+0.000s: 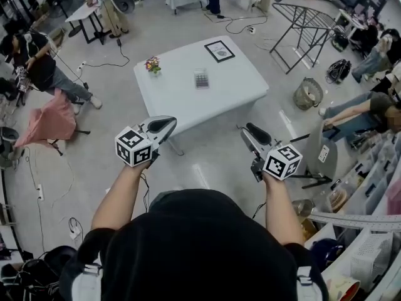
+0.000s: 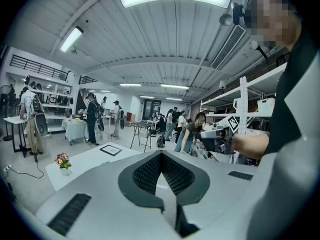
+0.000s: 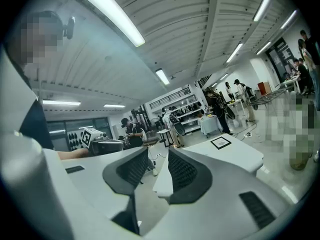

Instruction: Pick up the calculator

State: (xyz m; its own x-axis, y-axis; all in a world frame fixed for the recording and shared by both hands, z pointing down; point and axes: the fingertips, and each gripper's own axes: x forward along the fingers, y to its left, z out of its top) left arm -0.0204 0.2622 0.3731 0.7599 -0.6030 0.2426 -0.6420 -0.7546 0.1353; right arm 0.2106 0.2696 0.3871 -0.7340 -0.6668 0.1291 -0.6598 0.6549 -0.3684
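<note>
The calculator (image 1: 201, 78), dark grey and flat, lies near the middle of a white table (image 1: 235, 86) some way ahead of me. Both grippers hang in the air short of the table's near edge, well apart from it. My left gripper (image 1: 168, 124) is shut, its dark pads meeting at the tip (image 2: 161, 155) with nothing between them. My right gripper (image 1: 248, 130) is open, with an empty gap between its pads (image 3: 159, 159). The table (image 2: 85, 160) shows in both gripper views, but the calculator does not.
A small flower pot (image 1: 153, 64) and a framed picture (image 1: 219, 51) also stand on the table. A folding drying rack (image 1: 304, 21) and a wire basket (image 1: 307, 94) are to the right, a chair with pink cloth (image 1: 53, 121) to the left. People sit along both sides.
</note>
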